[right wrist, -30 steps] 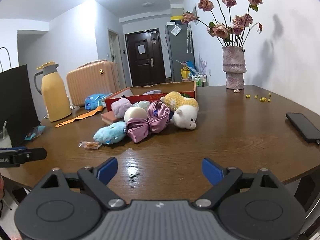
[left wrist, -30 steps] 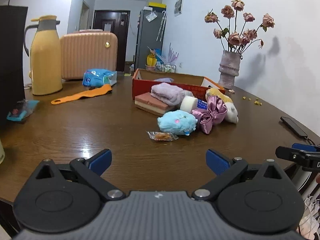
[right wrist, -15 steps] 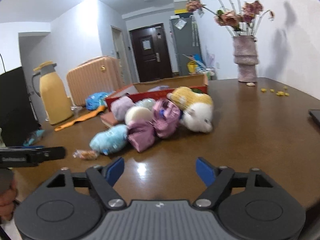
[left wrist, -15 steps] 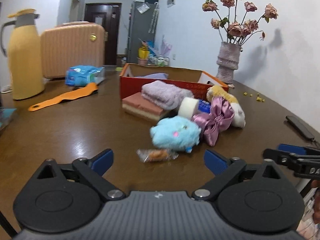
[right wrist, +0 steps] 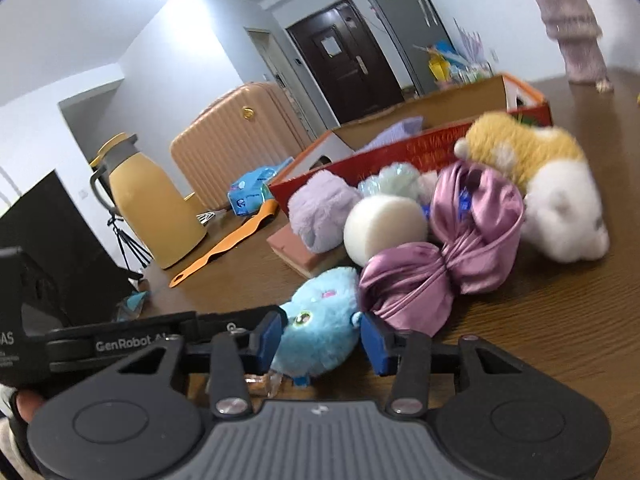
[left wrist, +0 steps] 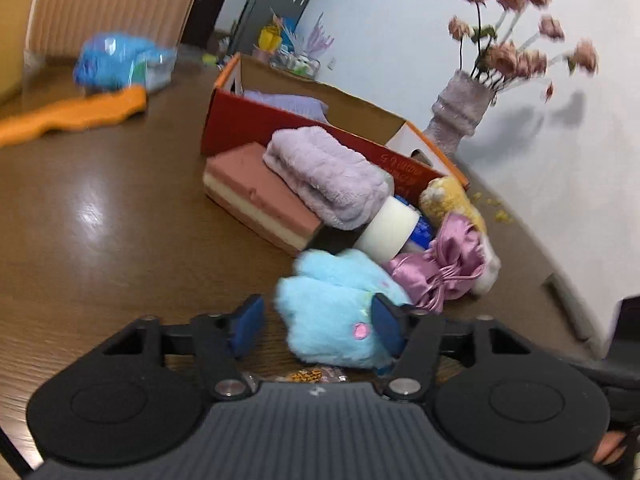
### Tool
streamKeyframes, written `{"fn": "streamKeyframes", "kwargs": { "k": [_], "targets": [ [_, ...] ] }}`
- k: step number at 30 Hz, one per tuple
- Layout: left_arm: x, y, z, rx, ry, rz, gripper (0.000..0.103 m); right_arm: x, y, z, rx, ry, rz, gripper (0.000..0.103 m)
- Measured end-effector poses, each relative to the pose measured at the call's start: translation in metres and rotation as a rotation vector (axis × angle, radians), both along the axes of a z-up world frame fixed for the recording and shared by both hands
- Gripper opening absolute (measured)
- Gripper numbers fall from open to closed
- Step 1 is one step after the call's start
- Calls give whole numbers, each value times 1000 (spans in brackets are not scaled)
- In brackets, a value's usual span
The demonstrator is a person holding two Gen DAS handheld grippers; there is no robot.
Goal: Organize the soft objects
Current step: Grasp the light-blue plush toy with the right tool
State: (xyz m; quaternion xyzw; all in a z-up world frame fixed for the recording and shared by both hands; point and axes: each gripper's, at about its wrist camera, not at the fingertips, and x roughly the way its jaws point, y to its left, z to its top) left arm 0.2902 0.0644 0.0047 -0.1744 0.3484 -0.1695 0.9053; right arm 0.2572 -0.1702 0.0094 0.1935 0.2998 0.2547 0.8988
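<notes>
A fluffy blue plush (left wrist: 336, 312) (right wrist: 320, 332) lies on the brown table at the near end of a pile of soft things. Both grippers frame it. My left gripper (left wrist: 316, 324) is open, its right pad touching the plush. My right gripper (right wrist: 320, 338) is open with a pad on either side of it. Behind lie a purple satin bow (right wrist: 444, 256) (left wrist: 436, 272), a white foam roll (right wrist: 384, 228) (left wrist: 384, 232), a lilac towel (left wrist: 328, 176) (right wrist: 320, 208), a pink sponge block (left wrist: 256, 196) and a yellow-white plush (right wrist: 540, 180). An open red box (left wrist: 280, 128) (right wrist: 420, 140) stands behind them.
A clear snack wrapper (left wrist: 312, 376) lies under my left gripper. A yellow jug (right wrist: 152, 204), a peach suitcase (right wrist: 236, 136), a blue packet (left wrist: 120, 60) and an orange strip (left wrist: 76, 112) are at the left. A vase of flowers (left wrist: 460, 116) stands at the back right.
Both grippers have moved forward and down to the pile. The blue plush now sits between the fingers of each. The jaws have narrowed a little.
</notes>
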Motion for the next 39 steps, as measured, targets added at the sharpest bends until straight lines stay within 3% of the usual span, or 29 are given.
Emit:
{"fn": "streamKeyframes", "kwargs": {
  "k": [5,7,12,14,15,16,20,22,24,27,28,31,34,37,39],
  "targets": [
    [1,7,-4,-70,3,-5,32,18,0,-14,92,75,-13,44],
    [0,7,-3,-81,9,2,31,21,1,-17,108,83,-8,35],
    [-24,-3,18,-78,-42,-2,27,1,-6,-1,93,36,-3,33],
    [-39,-9,27,-106,-63,-40,21,-14,-14,9,104,9,6,20],
    [-46,-14,29,-126,-65,-68,21,-22,-19,12,116,2,28,5],
    [-56,-22,31,-130,-72,-91,21,-30,-22,15,125,1,45,4],
    [-86,-41,27,-69,-81,-92,22,-67,-33,12,46,-36,-5,6],
    [-99,-40,21,-34,-84,-63,26,-78,-45,3,44,-12,-50,10],
    [-110,-32,19,-15,-87,-9,43,-86,-57,-3,63,8,-73,13],
    [-113,-17,16,-20,-61,72,49,-92,-67,-6,67,4,-92,39],
    [-109,-14,14,-17,-57,87,49,-90,-67,-7,70,3,-96,42],
    [-94,-10,13,-21,-34,91,50,-82,-59,-6,75,-5,-82,42],
    [-76,-9,11,-44,-2,73,61,-66,-49,-7,78,11,-77,42],
    [-57,-7,7,-59,37,71,59,-49,-41,-8,97,39,-71,42],
    [-47,-7,4,-82,56,47,43,-37,-35,-9,109,60,-62,42]
  ]
}}
